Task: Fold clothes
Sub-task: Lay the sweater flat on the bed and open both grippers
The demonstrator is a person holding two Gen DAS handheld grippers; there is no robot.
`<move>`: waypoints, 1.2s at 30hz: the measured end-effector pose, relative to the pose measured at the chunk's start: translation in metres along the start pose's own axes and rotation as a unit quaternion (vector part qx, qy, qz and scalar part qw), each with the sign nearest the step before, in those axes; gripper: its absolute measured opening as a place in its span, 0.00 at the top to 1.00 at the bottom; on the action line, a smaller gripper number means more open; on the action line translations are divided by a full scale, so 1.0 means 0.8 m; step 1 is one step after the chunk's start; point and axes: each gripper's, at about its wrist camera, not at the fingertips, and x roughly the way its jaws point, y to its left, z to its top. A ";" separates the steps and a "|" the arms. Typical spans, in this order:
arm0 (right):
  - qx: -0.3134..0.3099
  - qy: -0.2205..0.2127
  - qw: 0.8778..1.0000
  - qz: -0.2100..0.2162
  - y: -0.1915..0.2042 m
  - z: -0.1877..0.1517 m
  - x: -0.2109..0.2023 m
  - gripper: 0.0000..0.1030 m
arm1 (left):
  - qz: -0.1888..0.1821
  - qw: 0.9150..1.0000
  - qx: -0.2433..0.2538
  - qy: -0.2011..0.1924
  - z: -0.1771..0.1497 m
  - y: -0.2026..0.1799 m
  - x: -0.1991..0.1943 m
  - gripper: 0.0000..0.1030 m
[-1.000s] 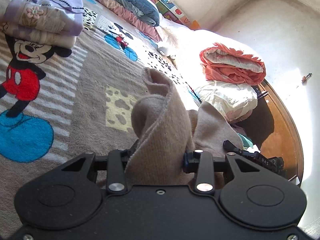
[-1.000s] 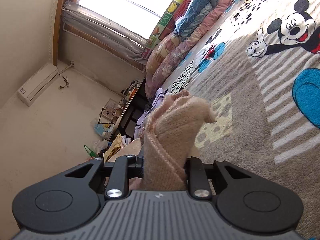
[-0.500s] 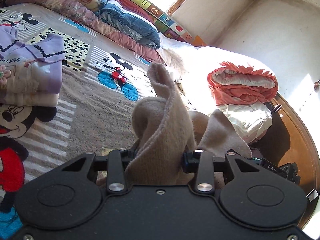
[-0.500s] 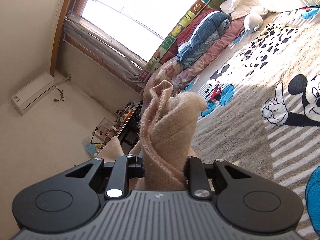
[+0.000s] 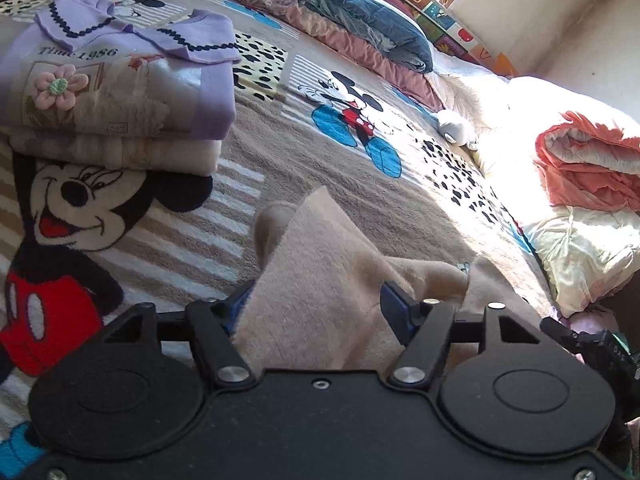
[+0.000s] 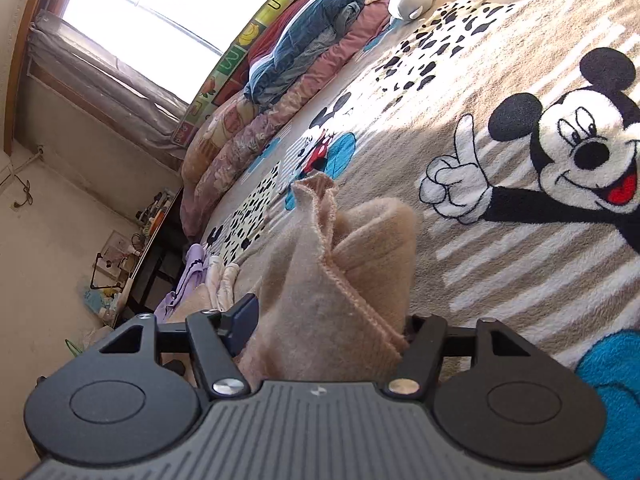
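Note:
A beige knit garment (image 5: pixel 320 280) lies bunched between the fingers of my left gripper (image 5: pixel 316 304), whose jaws now stand apart around it. The same beige garment (image 6: pixel 344 280) sits between the fingers of my right gripper (image 6: pixel 324 320), also spread apart with the cloth loose between them. A folded stack with a purple top (image 5: pixel 120 80) lies on the Mickey Mouse blanket (image 5: pixel 280 160) to the far left; it also shows in the right wrist view (image 6: pixel 200 276). The garment's lower part is hidden behind both grippers.
Rolled quilts and pillows (image 5: pixel 360 20) line the window side. An orange-and-white bundle (image 5: pixel 588 168) and a cream quilt (image 5: pixel 580 256) lie at the right. A small white plush toy (image 5: pixel 452 128) sits on the blanket. A cluttered desk (image 6: pixel 140 240) stands by the wall.
Both grippers have come down toward the blanket and their jaws have opened wider around the beige garment, which now slumps lower between them. The folded stack is closer.

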 end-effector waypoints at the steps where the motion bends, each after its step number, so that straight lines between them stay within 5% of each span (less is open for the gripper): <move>1: -0.002 -0.007 1.000 -0.001 -0.005 0.000 -0.009 0.28 | 0.012 1.000 0.018 -0.014 -0.003 0.000 -0.010 0.26; 7: -0.095 -0.045 0.994 -0.015 -0.006 -0.010 -0.074 0.24 | -0.001 0.993 0.104 -0.049 -0.035 -0.010 -0.074 0.26; 12: -0.260 -0.033 0.965 0.000 0.047 -0.052 -0.122 0.24 | -0.038 0.982 0.174 -0.064 -0.066 -0.030 -0.122 0.26; 17: -0.421 0.027 0.906 0.045 0.113 -0.118 -0.141 0.21 | -0.051 0.960 0.271 -0.045 -0.097 -0.053 -0.136 0.25; 22: -0.552 0.066 0.831 -0.002 0.150 -0.164 -0.121 0.21 | -0.024 0.912 0.410 -0.013 -0.134 -0.071 -0.114 0.25; 26: -0.626 0.092 0.773 -0.029 0.164 -0.190 -0.101 0.24 | -0.017 0.886 0.462 0.020 -0.146 -0.066 -0.083 0.25; 28: -0.647 0.100 0.755 -0.037 0.166 -0.198 -0.093 0.24 | -0.011 0.882 0.471 0.030 -0.144 -0.061 -0.066 0.26; 30: -0.657 0.106 0.745 -0.049 0.163 -0.202 -0.081 0.28 | -0.015 0.881 0.473 0.031 -0.143 -0.059 -0.064 0.37; 32: -0.652 0.114 0.748 -0.053 0.159 -0.201 -0.071 0.39 | -0.020 0.880 0.475 0.026 -0.144 -0.060 -0.070 0.73; 34: -0.637 0.115 0.760 -0.053 0.155 -0.197 -0.067 0.59 | -0.026 0.879 0.476 0.021 -0.145 -0.060 -0.075 0.84; 36: -0.624 0.112 0.772 -0.051 0.153 -0.195 -0.069 0.64 | -0.031 0.878 0.478 0.016 -0.145 -0.061 -0.081 0.92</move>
